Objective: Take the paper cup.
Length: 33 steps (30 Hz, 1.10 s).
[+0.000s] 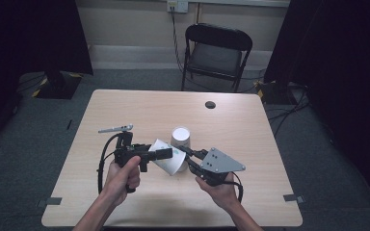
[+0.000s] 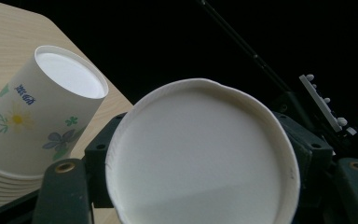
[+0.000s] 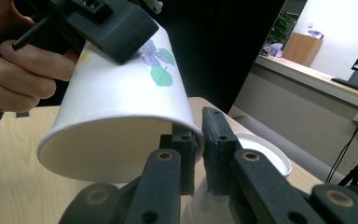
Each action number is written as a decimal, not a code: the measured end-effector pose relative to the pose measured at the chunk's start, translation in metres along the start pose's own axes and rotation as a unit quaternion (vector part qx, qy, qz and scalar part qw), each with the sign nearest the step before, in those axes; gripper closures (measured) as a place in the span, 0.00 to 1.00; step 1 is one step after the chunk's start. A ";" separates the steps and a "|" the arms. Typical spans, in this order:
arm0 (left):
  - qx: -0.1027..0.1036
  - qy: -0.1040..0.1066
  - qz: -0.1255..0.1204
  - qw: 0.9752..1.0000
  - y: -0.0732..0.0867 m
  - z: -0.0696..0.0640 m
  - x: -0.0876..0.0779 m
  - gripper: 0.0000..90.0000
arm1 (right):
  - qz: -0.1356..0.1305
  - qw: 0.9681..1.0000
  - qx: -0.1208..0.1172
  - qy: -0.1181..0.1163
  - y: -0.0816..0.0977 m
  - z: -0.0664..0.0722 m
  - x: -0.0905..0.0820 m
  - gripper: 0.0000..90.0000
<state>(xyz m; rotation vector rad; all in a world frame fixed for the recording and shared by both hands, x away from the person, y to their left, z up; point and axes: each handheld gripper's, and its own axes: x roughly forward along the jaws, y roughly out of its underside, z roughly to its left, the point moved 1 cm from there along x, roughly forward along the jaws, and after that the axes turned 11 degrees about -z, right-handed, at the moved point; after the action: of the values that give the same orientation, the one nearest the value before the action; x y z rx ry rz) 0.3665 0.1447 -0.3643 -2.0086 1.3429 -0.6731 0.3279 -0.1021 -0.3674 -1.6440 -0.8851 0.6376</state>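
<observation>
A white paper cup (image 1: 169, 162) with a flower print lies on its side above the table, held between both grippers. My left gripper (image 1: 165, 154) reaches in from the left and its jaws sit against the cup's sides near the base. In the left gripper view the cup's flat bottom (image 2: 200, 158) faces me between the left gripper's (image 2: 203, 149) two jaws. My right gripper (image 1: 183, 152) pinches the cup's open rim; in the right gripper view its jaws (image 3: 201, 140) stand one inside and one outside the cup's wall (image 3: 121, 116). The left gripper's black finger (image 3: 116, 23) rests on top of the cup.
A stack of upside-down matching cups (image 1: 180, 136) (image 2: 32, 116) (image 3: 261, 158) stands on the wooden table (image 1: 125, 110) just behind the held cup. A small dark round spot (image 1: 210, 104) marks the far side of the table. A black folding chair (image 1: 217, 53) stands beyond.
</observation>
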 end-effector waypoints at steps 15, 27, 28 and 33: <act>0.044 -0.002 0.001 0.999 -0.002 -0.003 -0.002 0.17 | -0.005 1.000 0.011 -0.010 -0.003 -0.003 -0.003 0.97; 0.100 -0.011 -0.002 0.995 -0.005 -0.007 -0.013 0.17 | -0.004 1.000 0.020 -0.014 -0.004 -0.006 -0.006 0.97; 0.112 -0.013 -0.001 0.994 -0.006 -0.008 -0.015 0.17 | -0.002 1.000 0.025 -0.014 -0.005 -0.007 -0.007 0.97; 0.127 -0.019 0.000 0.992 -0.006 -0.009 -0.018 0.17 | -0.002 0.999 0.030 -0.015 -0.006 -0.008 -0.008 0.97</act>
<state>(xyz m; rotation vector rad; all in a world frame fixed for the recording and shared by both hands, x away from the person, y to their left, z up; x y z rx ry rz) 0.3576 0.1610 -0.3551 -1.8078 1.1713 -0.7602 0.3287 -0.1128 -0.3600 -1.5813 -0.8835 0.6817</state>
